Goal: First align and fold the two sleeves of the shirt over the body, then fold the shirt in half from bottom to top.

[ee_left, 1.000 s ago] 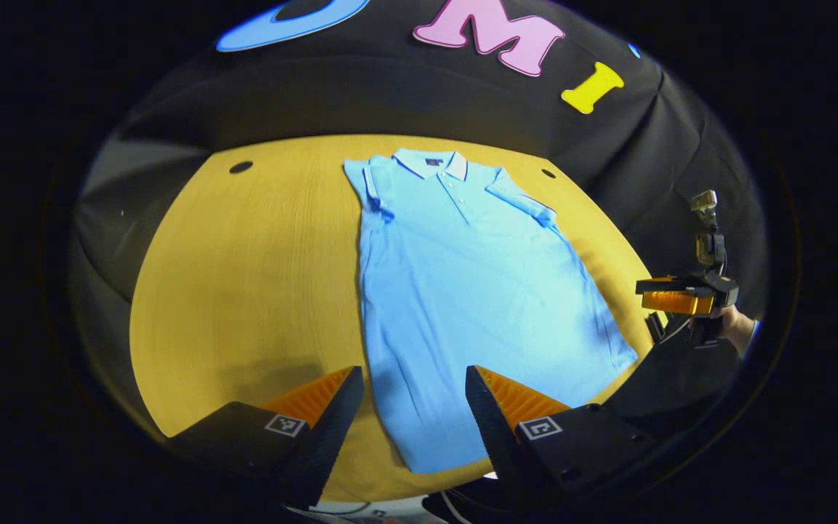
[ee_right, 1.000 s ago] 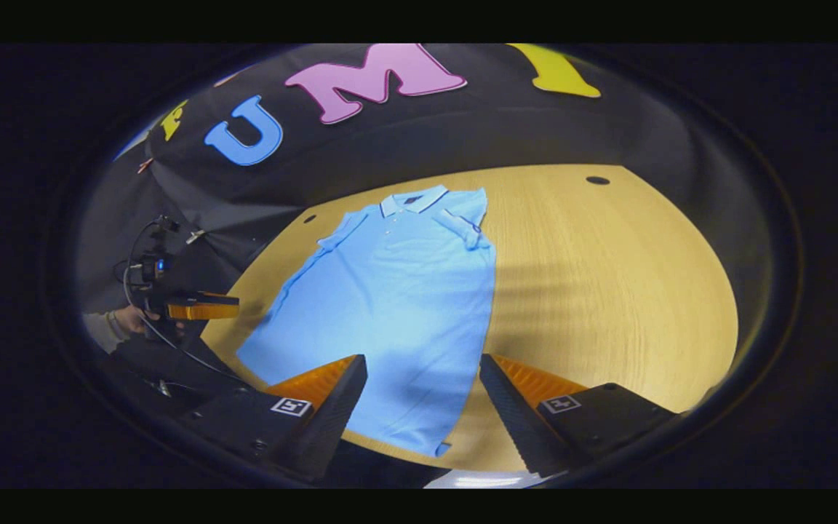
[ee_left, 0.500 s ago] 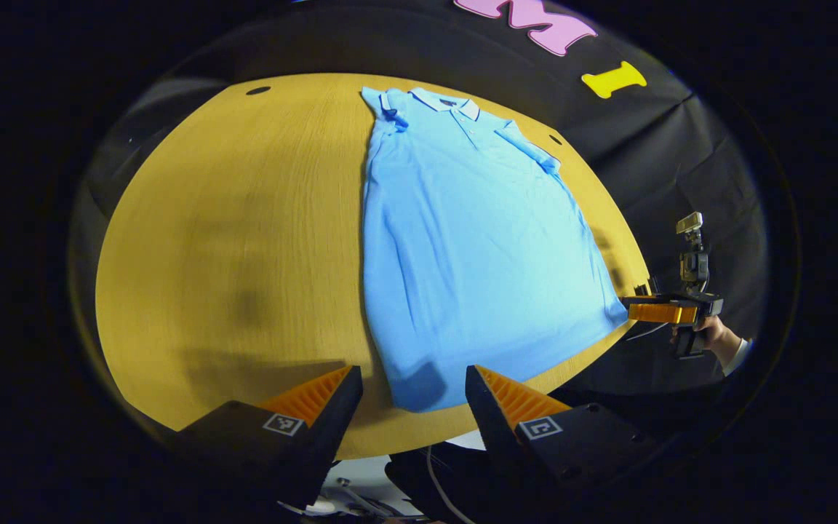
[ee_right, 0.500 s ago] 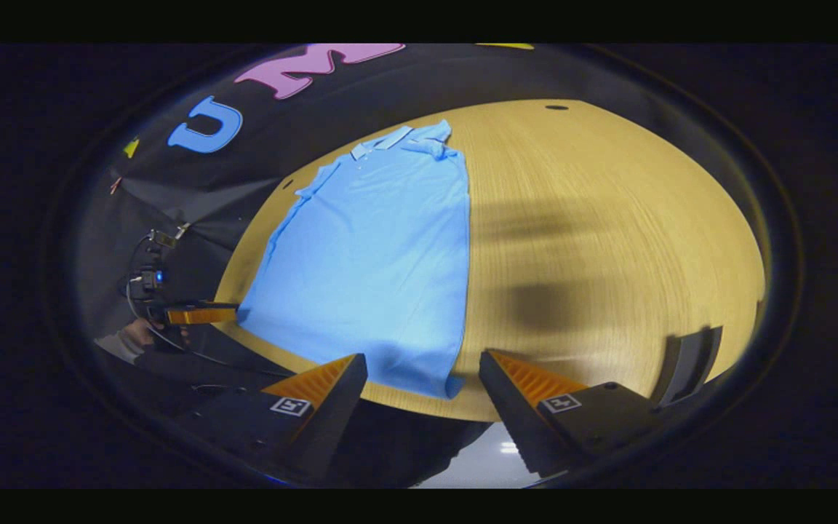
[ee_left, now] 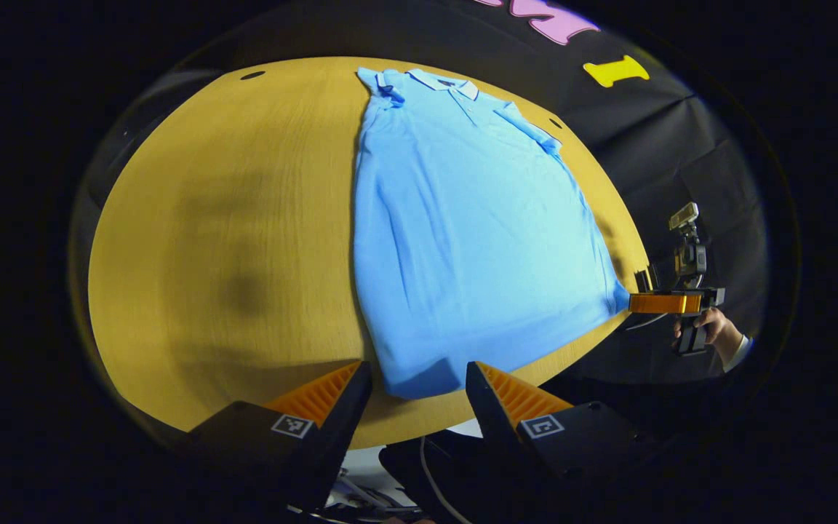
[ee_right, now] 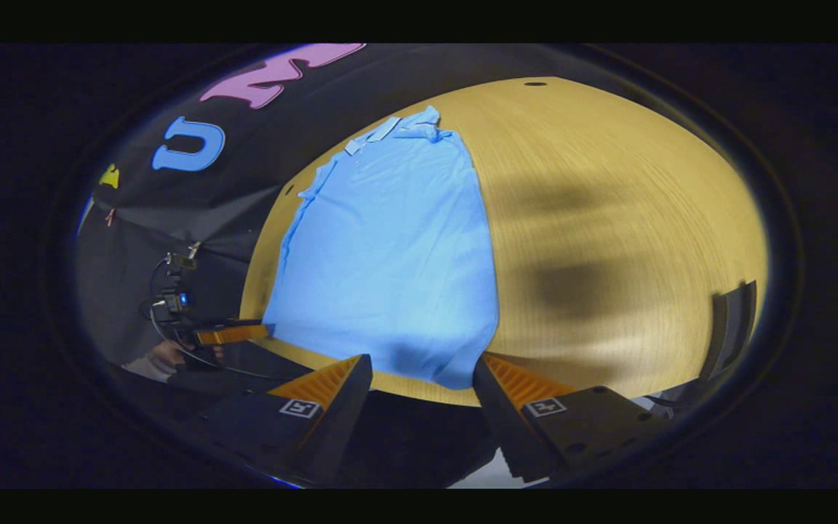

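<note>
left gripper point(ee_left: 417, 378): jaws parted, nothing between them, poised just short of the near-left hem corner of the shirt point(ee_left: 463, 225). in the right gripper view the same tool point(ee_right: 233, 334) appears farther off, level with that hem corner at the table edge, a hand point(ee_right: 168, 355) behind it.

right gripper point(ee_right: 423, 375): jaws spread, holding nothing, poised just short of the near-right hem corner of the shirt point(ee_right: 390, 262). in the left gripper view it point(ee_left: 666, 302) sits just beside that corner, gripped by a hand point(ee_left: 713, 331) with a pale cuff.

the shirt, light blue polo, lies flat on the yellow wooden table point(ee_left: 230, 218), hem toward the near edge, body spread. beyond the hem, both short sleeves lie folded in over the chest. farthest from the hem, the collar points toward the black cloth wall.

table point(ee_right: 608, 218): soft shadows right of the shirt; small dark holes near the far edge, beyond the collar.
</note>
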{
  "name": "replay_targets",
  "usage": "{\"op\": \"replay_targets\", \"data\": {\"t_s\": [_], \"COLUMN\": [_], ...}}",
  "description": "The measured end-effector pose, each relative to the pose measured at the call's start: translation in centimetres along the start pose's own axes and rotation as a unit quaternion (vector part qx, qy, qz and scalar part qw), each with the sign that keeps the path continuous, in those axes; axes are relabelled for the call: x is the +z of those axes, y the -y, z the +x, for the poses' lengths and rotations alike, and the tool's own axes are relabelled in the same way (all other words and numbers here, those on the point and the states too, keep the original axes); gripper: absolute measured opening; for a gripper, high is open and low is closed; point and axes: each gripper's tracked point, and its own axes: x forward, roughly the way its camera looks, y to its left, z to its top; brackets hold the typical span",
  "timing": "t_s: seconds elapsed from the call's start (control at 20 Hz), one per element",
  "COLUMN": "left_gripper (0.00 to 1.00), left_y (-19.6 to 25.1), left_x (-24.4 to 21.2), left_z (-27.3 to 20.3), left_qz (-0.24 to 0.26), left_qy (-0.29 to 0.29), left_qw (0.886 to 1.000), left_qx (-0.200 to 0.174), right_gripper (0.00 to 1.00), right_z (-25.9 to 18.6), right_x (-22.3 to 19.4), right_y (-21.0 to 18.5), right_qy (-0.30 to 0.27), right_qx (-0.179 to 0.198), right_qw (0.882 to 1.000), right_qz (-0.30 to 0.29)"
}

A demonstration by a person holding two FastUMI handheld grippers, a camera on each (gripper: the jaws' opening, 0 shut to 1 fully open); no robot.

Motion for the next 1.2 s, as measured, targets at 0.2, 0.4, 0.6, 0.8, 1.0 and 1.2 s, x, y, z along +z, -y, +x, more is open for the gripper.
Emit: {"op": "replay_targets", "data": {"t_s": [0.2,0.4,0.6,0.8,1.0,1.2], "left_gripper": [0.88,0.80,0.32,0.06,0.06,0.06], "left_y": [0.4,0.5,2.0,1.8,2.4,1.0], "left_x": [-0.1,0.2,0.0,2.1,3.8,8.4], "left_z": [0.3,0.9,2.3,2.6,1.4,-1.2], "left_qz": [0.001,-0.030,-0.027,0.015,0.001,0.014], "left_qy": [-0.004,-0.001,-0.009,0.027,0.049,0.103], "left_qw": [1.000,1.000,0.999,0.999,0.999,0.994], "left_qx": [-0.003,-0.007,-0.023,0.016,0.000,0.027], "right_gripper": [0.79,0.66,0.15,0.05,0.03,0.09], "right_z": [1.4,2.2,2.8,2.9,2.3,1.6], "right_x": [0.0,0.5,0.6,1.0,3.1,5.7], "right_y": [-1.6,-1.1,-0.3,-0.6,-2.3,-4.2], "right_qy": [-0.009,-0.011,-0.014,-0.009,0.007,0.023], "right_qx": [0.017,0.013,0.002,0.010,0.048,0.084], "right_qw": [1.000,1.000,0.998,0.999,0.999,0.996], "right_qz": [-0.001,0.025,0.054,0.039,0.022,-0.015]}}
